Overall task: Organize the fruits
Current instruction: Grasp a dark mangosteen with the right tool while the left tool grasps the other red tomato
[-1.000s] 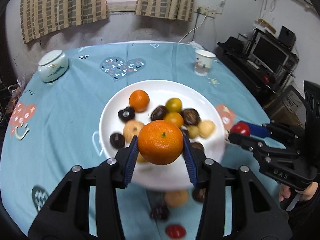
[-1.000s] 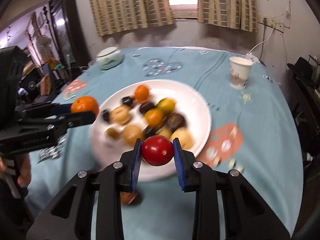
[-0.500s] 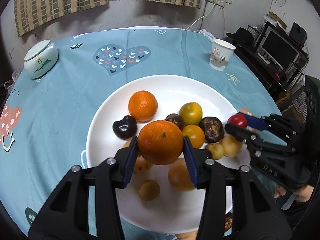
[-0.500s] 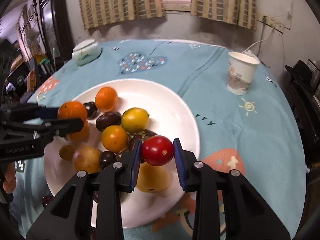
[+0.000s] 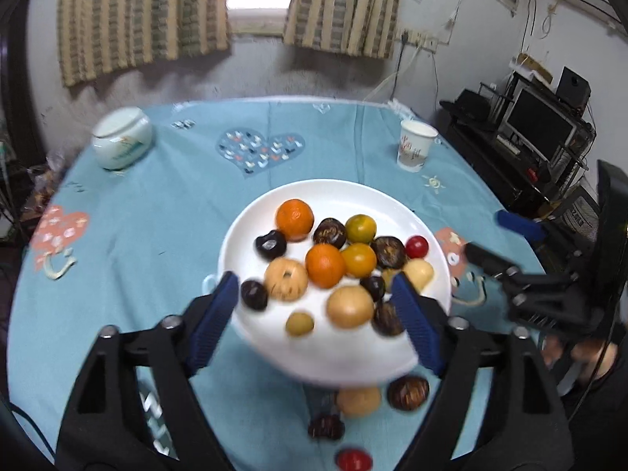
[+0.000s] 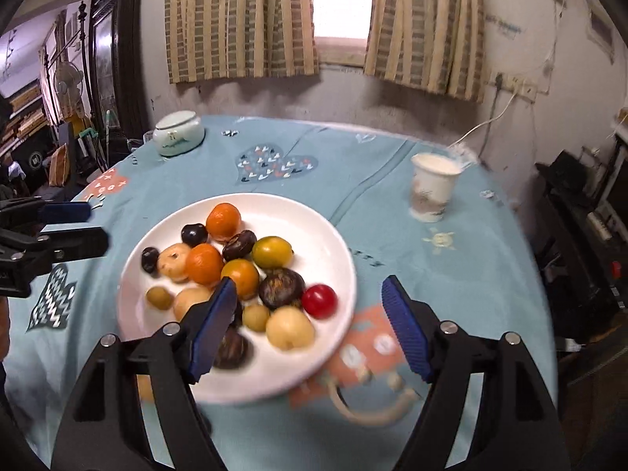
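A white plate (image 5: 392, 200) (image 6: 333, 243) on the blue tablecloth holds several fruits. The orange (image 5: 325, 266) (image 6: 204, 263) lies in its middle. The red tomato (image 5: 417, 246) (image 6: 319, 300) lies at its right edge. My left gripper (image 5: 318, 306) is open and empty above the plate's near side. My right gripper (image 6: 310, 322) is open and empty above the plate's right side; it also shows in the left wrist view (image 5: 498, 243). Loose fruits lie on the cloth near me: a yellow one (image 5: 359, 401), a dark one (image 5: 408, 392), a red tomato (image 5: 354, 460).
A paper cup (image 5: 417, 151) (image 6: 433, 186) stands at the table's far right. A white lidded jar (image 5: 122, 143) (image 6: 178, 133) stands at the far left. A desk with a monitor (image 5: 541, 127) is beyond the table's right edge.
Both grippers have opened. The orange has left my left gripper and the red tomato my right one; both now lie on the plate. Both grippers have pulled back and up.
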Demonstrator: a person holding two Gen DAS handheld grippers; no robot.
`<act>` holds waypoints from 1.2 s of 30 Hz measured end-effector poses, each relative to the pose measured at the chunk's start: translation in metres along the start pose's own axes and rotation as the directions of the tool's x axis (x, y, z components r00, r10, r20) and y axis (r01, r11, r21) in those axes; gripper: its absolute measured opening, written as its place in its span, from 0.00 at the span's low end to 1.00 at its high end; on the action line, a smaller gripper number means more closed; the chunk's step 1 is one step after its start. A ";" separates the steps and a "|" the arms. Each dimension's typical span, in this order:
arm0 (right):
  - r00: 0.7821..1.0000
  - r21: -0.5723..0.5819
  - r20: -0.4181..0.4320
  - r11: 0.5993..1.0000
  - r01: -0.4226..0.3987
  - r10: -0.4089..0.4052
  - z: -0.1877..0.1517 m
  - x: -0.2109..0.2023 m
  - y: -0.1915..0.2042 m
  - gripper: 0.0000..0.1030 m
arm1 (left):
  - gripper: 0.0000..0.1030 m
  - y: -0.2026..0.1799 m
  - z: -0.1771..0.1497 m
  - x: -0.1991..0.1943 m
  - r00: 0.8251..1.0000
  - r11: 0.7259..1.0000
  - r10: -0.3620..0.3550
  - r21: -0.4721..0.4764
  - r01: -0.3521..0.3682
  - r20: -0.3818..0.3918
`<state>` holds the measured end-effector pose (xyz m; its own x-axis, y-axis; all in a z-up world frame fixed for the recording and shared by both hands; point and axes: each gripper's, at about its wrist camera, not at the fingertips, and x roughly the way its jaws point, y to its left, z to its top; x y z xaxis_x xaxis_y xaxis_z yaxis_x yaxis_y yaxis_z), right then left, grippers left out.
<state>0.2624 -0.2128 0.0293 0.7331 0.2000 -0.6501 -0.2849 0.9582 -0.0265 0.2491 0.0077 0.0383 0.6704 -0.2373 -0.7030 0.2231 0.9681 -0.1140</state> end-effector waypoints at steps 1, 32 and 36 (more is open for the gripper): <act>1.000 -0.002 0.011 1.000 0.013 -0.013 -0.006 -0.017 0.000 0.77 | 0.84 -0.001 -0.012 -0.016 1.000 1.000 0.017 -0.001 -0.017 0.025; 0.966 -0.038 -0.234 0.992 -0.121 0.109 -0.101 0.008 0.091 0.71 | 0.88 -0.003 -0.168 -0.067 0.995 0.995 0.077 -0.065 -0.082 -0.068; 0.952 -0.054 -0.287 0.991 -0.124 0.104 -0.102 0.032 0.096 0.46 | 0.88 0.003 -0.165 -0.063 0.993 0.992 0.090 -0.079 -0.096 -0.074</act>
<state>0.1958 -0.1353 -0.0714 0.4909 0.2310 -0.8400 -0.4069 0.9134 0.0134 0.0910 0.0388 -0.0334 0.6338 -0.1428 -0.7602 0.1017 0.9897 -0.1012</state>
